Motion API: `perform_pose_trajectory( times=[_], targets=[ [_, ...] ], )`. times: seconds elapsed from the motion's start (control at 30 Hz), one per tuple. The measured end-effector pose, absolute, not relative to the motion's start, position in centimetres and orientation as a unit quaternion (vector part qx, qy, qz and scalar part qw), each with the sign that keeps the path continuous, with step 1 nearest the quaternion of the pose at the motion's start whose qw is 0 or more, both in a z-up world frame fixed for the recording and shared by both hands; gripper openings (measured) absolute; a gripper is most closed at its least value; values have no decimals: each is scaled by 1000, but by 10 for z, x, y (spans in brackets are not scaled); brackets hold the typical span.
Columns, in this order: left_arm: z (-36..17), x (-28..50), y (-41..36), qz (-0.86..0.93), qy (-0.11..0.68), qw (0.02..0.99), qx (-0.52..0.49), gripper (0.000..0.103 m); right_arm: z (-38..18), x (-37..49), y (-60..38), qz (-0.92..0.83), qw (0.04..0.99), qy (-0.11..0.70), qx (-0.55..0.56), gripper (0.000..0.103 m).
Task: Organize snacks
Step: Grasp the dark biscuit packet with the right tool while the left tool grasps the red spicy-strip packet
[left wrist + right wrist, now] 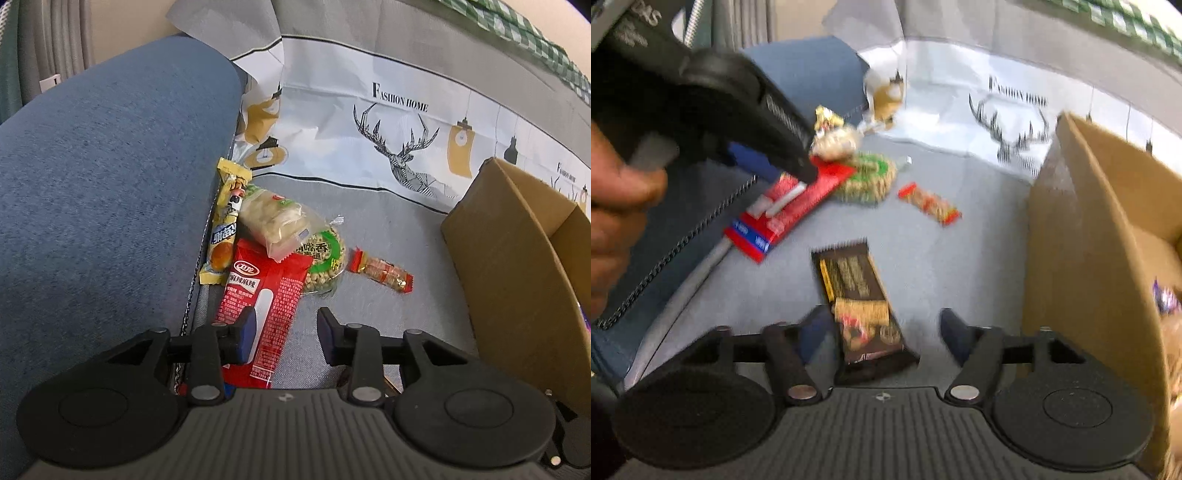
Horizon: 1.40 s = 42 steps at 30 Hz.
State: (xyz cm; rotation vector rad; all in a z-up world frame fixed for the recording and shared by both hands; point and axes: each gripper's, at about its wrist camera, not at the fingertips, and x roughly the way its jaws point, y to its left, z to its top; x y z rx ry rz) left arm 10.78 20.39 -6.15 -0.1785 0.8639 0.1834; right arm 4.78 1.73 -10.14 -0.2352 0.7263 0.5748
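Note:
My left gripper (pixel 286 334) is open just above a long red snack pack (pixel 264 310), its left finger over the pack. Behind lie a yellow bar (pixel 223 229), a pale clear bag (pixel 275 221), a green-labelled peanut bag (pixel 325 266) and a small red-orange candy pack (pixel 382 275). My right gripper (pixel 888 338) is open over a dark brown biscuit pack (pixel 862 306) on the grey cushion. The left gripper (pixel 805 168) shows in the right wrist view above the red pack (pixel 790 206). The right view is blurred.
An open cardboard box (pixel 517 258) stands at the right, with some snacks inside it in the right wrist view (pixel 1100 229). A blue sofa armrest (pixel 103 192) rises at the left. A white deer-print cloth (pixel 388 122) covers the backrest behind.

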Motion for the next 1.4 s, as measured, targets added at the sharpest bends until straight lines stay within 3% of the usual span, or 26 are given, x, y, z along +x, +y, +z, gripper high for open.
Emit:
perform_pose_trajectory(
  times=[0.33,0.4,0.5,0.57,0.63,0.8,1.0,1.27,1.4],
  targets=[
    [-85,133,182,116,456,882,14,62,-125,79,29,280,865,407,-83,81],
    [-90,138,180,122,459,879,34,62,-124,76,31,286,864,404,-89,72],
    [-97,145,180,131,461,876,54,62,-122,74,29,287,867,398,-89,50],
    [-101,148,177,138,464,872,74,56,-120,74,26,281,869,398,-87,41],
    [-104,148,174,148,466,867,96,36,-118,76,21,273,871,402,-77,41],
    [-89,139,175,158,439,879,96,11,-116,76,12,267,870,409,-63,41],
    [-60,112,180,120,400,909,13,9,-114,72,8,264,871,409,-61,41],
    [-54,86,202,33,411,884,-220,9,-113,64,4,269,867,415,-55,41],
    [-65,91,200,64,450,869,-194,10,-110,58,3,275,865,415,-58,41]
  ],
)
